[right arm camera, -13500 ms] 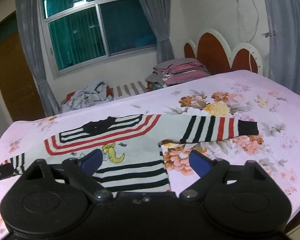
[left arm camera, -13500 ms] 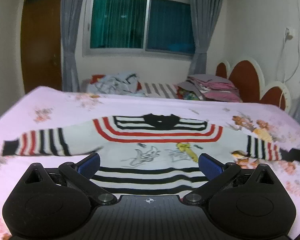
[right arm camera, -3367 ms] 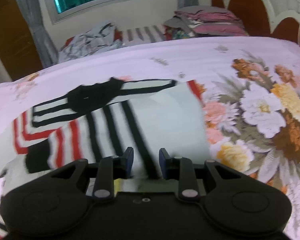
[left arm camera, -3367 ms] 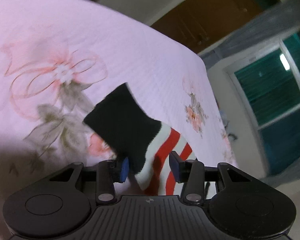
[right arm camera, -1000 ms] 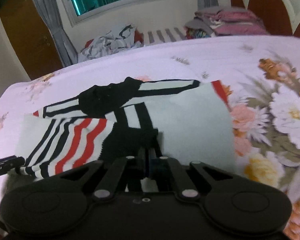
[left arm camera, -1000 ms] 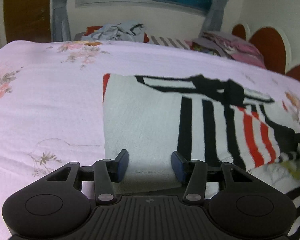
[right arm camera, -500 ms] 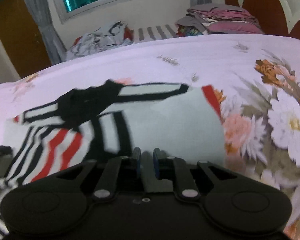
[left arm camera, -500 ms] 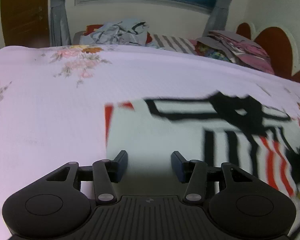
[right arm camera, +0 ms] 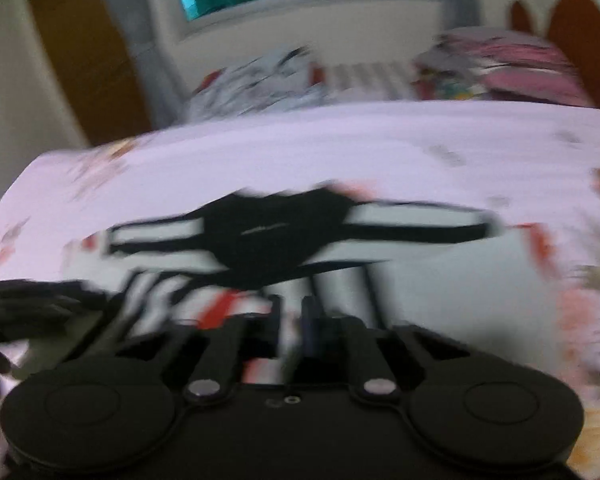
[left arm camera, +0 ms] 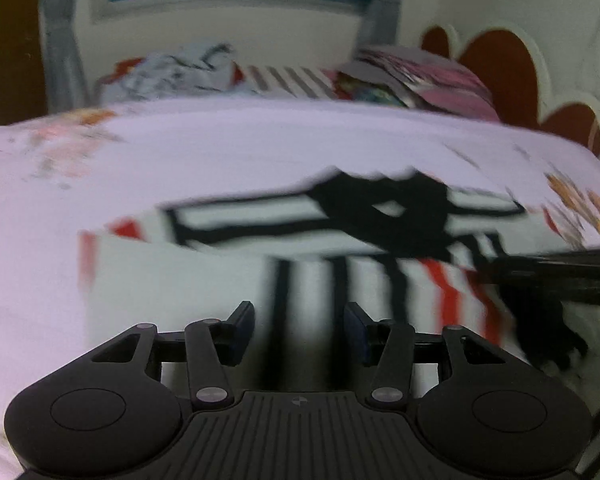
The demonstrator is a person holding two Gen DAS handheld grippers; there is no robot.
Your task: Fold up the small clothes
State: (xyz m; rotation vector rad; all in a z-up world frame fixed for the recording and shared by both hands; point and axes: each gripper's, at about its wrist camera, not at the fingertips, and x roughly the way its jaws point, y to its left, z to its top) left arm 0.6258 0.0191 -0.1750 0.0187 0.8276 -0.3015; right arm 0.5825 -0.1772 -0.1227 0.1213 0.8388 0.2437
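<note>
A small white sweater with black and red stripes and a black collar lies on the pink floral bed. Both sleeves are folded in across its body. My left gripper is open and empty, low over the folded left sleeve. My right gripper has its jaws a small gap apart over the striped sleeves, with nothing clearly held. It also shows at the right edge of the left wrist view. Both views are blurred by motion.
The pink floral bedsheet spreads around the sweater. A heap of loose clothes and a stack of folded clothes lie at the far side under the window. A red headboard stands at the right.
My right gripper has let go of the sleeve cuff it pinched a second ago and its jaws have parted slightly. Both grippers have drawn back and shifted over the sweater.
</note>
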